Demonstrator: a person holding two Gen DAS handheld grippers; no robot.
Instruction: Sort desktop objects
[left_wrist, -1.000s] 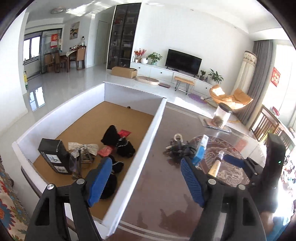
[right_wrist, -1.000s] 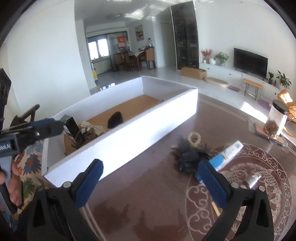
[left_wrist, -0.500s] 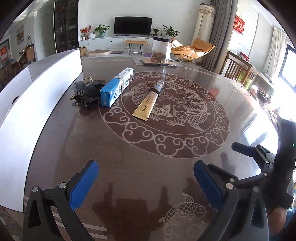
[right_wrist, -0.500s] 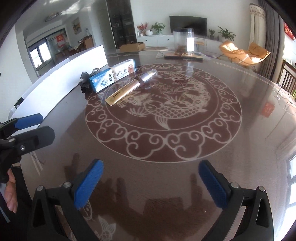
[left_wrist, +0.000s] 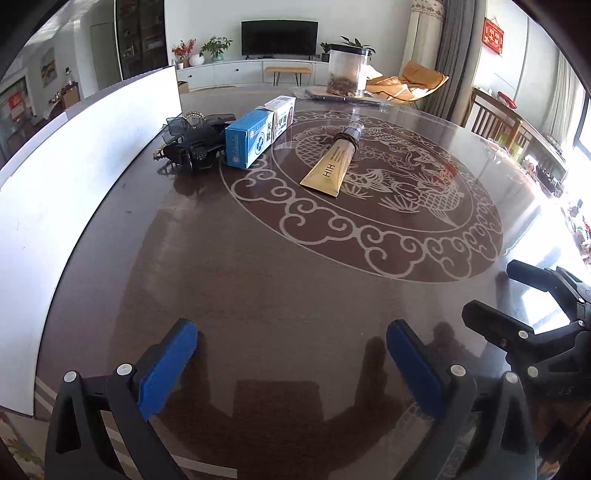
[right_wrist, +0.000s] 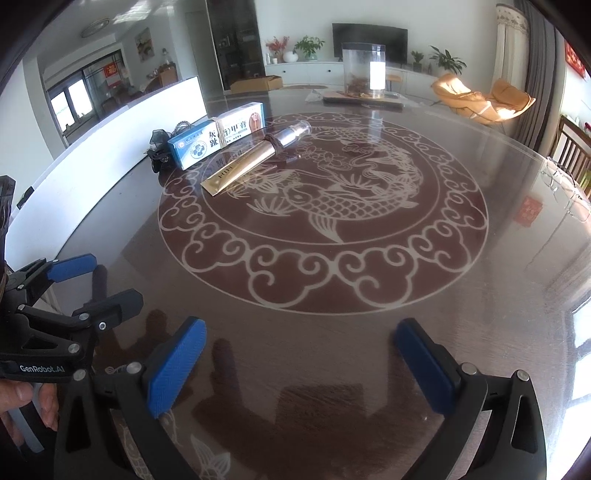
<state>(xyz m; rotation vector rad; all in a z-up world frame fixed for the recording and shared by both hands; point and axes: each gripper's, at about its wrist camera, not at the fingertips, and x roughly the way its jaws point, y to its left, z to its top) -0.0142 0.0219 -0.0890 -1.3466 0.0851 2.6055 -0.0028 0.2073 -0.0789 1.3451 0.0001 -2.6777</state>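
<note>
Gold tube: "HIH"
Left gripper body: "GenRobot.AI"
Blue-and-white carton: large Chinese characters, perhaps "灰趾甲膏"; smaller print too blurred to read
Red wall hanging: illegible

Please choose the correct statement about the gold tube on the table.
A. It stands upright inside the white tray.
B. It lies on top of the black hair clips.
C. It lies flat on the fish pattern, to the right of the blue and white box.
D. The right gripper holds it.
C: the gold tube lies flat on the table's fish pattern, right of the blue and white box, and neither open gripper touches it.
</note>
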